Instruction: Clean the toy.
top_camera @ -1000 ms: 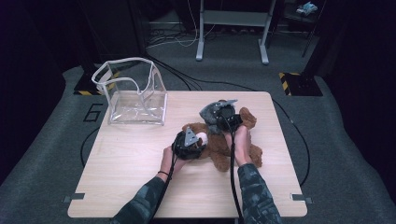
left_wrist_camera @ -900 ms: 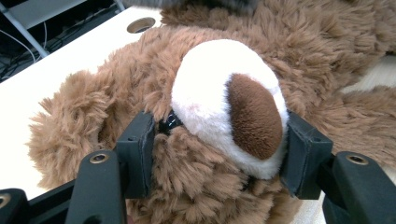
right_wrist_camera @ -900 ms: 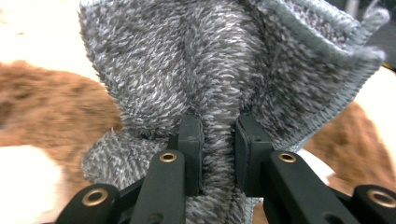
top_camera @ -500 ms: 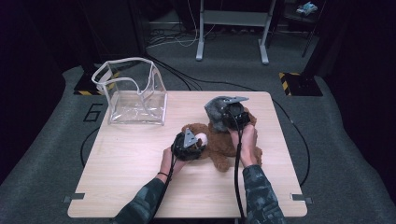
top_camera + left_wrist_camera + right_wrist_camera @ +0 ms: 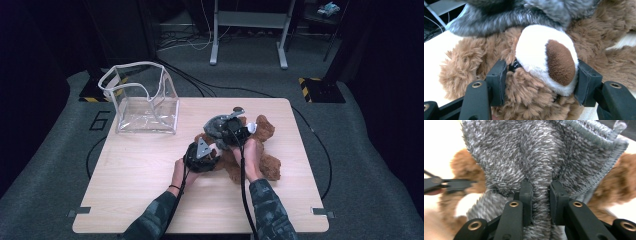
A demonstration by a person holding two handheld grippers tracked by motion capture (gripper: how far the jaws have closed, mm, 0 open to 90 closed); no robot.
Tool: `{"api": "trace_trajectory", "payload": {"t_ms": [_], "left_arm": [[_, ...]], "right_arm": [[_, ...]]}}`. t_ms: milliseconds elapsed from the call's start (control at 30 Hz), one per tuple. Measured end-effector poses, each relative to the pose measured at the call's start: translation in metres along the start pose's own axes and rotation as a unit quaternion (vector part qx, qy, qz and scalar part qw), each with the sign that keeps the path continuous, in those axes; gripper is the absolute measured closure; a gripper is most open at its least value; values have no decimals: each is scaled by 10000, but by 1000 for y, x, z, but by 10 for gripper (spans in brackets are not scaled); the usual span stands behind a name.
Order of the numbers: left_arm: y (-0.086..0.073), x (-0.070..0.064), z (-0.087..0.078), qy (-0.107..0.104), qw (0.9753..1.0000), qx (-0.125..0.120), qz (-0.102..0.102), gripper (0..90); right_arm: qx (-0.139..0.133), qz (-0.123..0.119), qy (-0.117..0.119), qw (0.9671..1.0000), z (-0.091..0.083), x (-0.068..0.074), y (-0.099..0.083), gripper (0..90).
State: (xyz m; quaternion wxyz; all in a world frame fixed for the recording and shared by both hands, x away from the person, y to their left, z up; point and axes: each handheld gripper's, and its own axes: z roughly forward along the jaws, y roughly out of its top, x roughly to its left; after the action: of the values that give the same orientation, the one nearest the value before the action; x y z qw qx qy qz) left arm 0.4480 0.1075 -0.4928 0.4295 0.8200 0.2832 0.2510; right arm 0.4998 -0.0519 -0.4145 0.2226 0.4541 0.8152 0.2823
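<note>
A brown teddy bear [image 5: 265, 150] lies on the wooden table [image 5: 140, 190], right of centre. My left gripper [image 5: 210, 150] holds its head: in the left gripper view the jaws [image 5: 540, 77] press on both sides of the white muzzle [image 5: 536, 52] with its brown nose. My right gripper [image 5: 227, 129] hovers just above the bear's head, shut on a fold of grey fleece cloth [image 5: 524, 152]. The cloth [image 5: 217, 126] hangs over the head and shows along the top of the left gripper view [image 5: 506, 17].
A clear plastic bag [image 5: 145, 100] with a white rim stands open at the table's back left corner. Bare tabletop lies in front and to the left of the bear. Cables and a stand's feet lie on the floor behind the table.
My right gripper has carried the grey cloth slightly left and down, closer over the bear's head. My left gripper has stayed on the bear's head.
</note>
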Motion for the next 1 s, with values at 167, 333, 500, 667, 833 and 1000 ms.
{"api": "trace_trajectory", "payload": {"t_ms": [167,333,500,667,833,1000], "left_arm": [[0,-1,0,13,10000,-12,-20,382],[0,0,-1,5,10000,-3,-19,382],[-1,0,-1,-11,10000,-23,-74,382],[-2,0,-1,-44,10000,-28,-76,381],[-2,0,-1,-39,10000,-38,-82,382],[-2,-1,-1,-7,9999,-55,-85,382]], "right_arm": [[21,108,-384,9992,-4,-12,0,749],[-42,307,-770,9965,-15,-33,2,749],[-151,445,-914,9947,-28,-48,-3,747],[-472,663,-632,9947,-44,-50,-3,745],[-570,476,-3,9972,-46,-27,4,744],[-178,35,343,9992,-22,2,6,743]]}}
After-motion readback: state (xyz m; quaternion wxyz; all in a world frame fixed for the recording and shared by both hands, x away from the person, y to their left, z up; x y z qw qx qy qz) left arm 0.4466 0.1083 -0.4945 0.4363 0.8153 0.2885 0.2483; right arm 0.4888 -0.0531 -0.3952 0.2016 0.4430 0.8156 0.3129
